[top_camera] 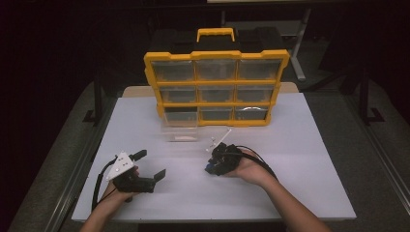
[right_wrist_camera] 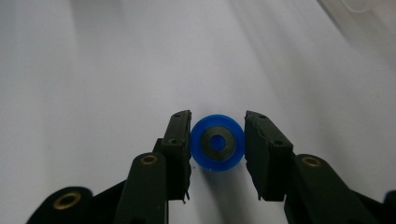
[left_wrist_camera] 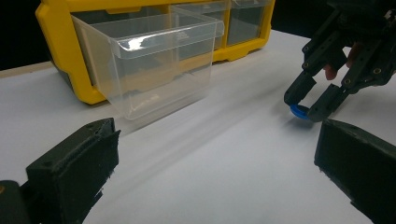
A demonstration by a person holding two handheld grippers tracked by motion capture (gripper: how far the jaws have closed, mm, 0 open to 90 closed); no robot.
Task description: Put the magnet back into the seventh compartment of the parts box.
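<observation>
We see right gripper [right_wrist_camera: 217,149] low over white bench [top_camera: 300,159], jaws pinching blue ring [right_wrist_camera: 217,143] from both sides; ring resting on bench near clear drawer [left_wrist_camera: 149,60] pulled from yellow organizer [top_camera: 216,87]; left gripper [top_camera: 147,166] apart at left, jaws spread, holding nothing.

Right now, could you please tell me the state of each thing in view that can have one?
Left hand-held gripper: open, holding nothing.
Right hand-held gripper: jaws closed against the blue disc, which lies flat on the table.
Clear drawer: pulled out, standing on the table, looks empty.
Yellow organizer: upright, one slot vacated.
</observation>
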